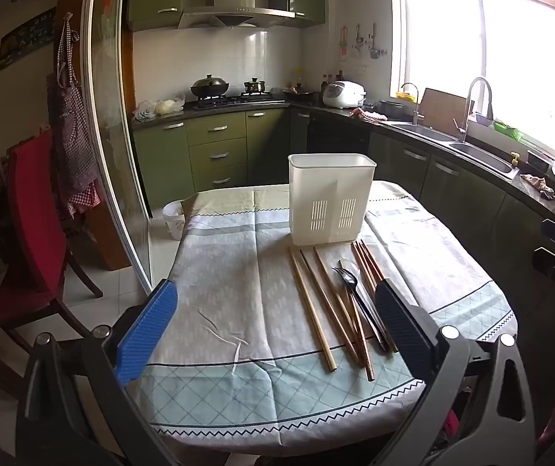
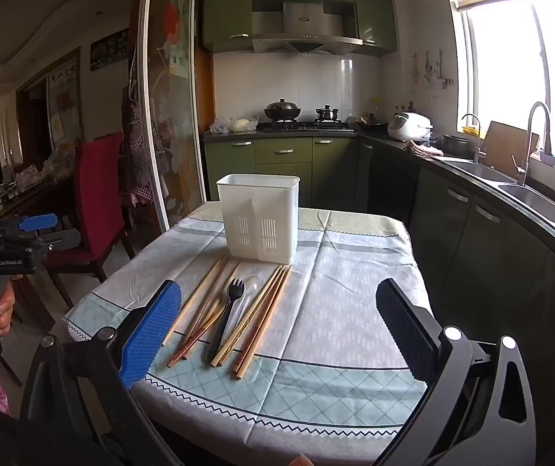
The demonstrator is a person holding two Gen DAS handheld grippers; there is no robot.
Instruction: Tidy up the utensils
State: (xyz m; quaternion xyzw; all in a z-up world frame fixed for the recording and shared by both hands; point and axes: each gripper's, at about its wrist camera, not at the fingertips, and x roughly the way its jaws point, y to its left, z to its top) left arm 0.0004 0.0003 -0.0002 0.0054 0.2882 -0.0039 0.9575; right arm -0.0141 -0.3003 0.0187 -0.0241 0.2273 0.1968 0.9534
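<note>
the tabletop (image 2: 355, 310), under a soft wrinkled cloth, carries a white plastic utensil holder (image 2: 260, 219) standing upright toward the far side; it looks light, rigid and easy to tip. just near of it lie wooden chopsticks (image 2: 256, 322), stiff, thin and likely to roll, best pinched near mid-length. among them a black plastic fork (image 2: 225, 316) lies beside a clear spoon (image 2: 253, 283), both light and slick. the left gripper (image 1: 277, 322) and right gripper (image 2: 279, 322) hover with fingers spread wide, holding nothing.
</note>
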